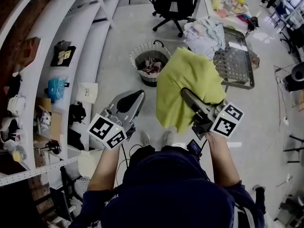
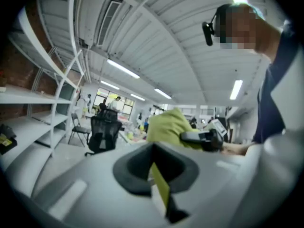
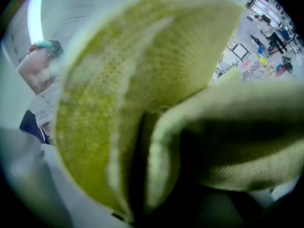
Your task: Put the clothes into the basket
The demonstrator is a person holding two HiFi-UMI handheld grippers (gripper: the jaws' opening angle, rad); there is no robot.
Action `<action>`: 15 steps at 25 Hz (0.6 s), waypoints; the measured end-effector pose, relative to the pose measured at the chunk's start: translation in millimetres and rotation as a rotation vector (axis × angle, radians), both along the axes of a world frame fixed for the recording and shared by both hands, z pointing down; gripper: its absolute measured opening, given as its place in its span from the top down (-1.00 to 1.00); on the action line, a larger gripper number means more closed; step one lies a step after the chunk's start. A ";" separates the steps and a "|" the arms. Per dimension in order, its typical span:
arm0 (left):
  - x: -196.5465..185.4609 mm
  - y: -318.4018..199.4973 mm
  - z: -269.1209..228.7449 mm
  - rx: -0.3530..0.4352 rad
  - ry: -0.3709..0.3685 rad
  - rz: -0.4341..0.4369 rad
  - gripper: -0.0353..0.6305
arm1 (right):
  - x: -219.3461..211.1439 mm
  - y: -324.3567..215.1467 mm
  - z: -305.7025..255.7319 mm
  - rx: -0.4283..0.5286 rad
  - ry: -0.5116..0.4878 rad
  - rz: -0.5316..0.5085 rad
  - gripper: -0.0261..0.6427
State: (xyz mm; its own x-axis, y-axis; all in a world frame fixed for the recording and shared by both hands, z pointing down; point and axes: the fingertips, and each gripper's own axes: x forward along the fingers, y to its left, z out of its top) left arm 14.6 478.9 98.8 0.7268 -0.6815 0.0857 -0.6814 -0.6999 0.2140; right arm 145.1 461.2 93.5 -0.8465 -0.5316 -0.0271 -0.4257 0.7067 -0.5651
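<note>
A yellow-green garment [image 1: 187, 80] hangs in the air from my right gripper [image 1: 186, 95], whose jaws are shut on a fold of it. In the right gripper view the same cloth [image 3: 142, 103] fills nearly the whole picture and hides the jaws. The round wicker basket [image 1: 150, 63] stands on the floor ahead, a little left of the garment, with some clothes inside. My left gripper [image 1: 129, 102] is held level at the left, shut with nothing in it; its own view shows the jaws [image 2: 153, 152] pressed together, with the garment [image 2: 168, 127] and the right gripper [image 2: 199, 137] beyond them.
A pile of pale clothes [image 1: 205, 34] lies on a table at the back right beside a metal mesh tray [image 1: 232, 63]. A black office chair [image 1: 173, 6] stands behind the basket. White shelving [image 1: 57, 56] with odd items runs along the left.
</note>
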 end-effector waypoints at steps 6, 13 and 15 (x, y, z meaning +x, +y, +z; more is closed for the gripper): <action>12.7 -9.2 7.4 -0.007 -0.012 -0.033 0.88 | 26.3 -9.3 5.6 -0.003 -0.007 -0.011 0.74; 18.6 -21.7 13.3 -0.023 -0.014 -0.057 0.88 | 42.8 -26.2 8.6 -0.015 -0.015 -0.022 0.74; 16.1 -27.8 16.8 -0.030 -0.011 -0.063 0.88 | 42.4 -33.0 10.7 -0.021 -0.014 -0.024 0.74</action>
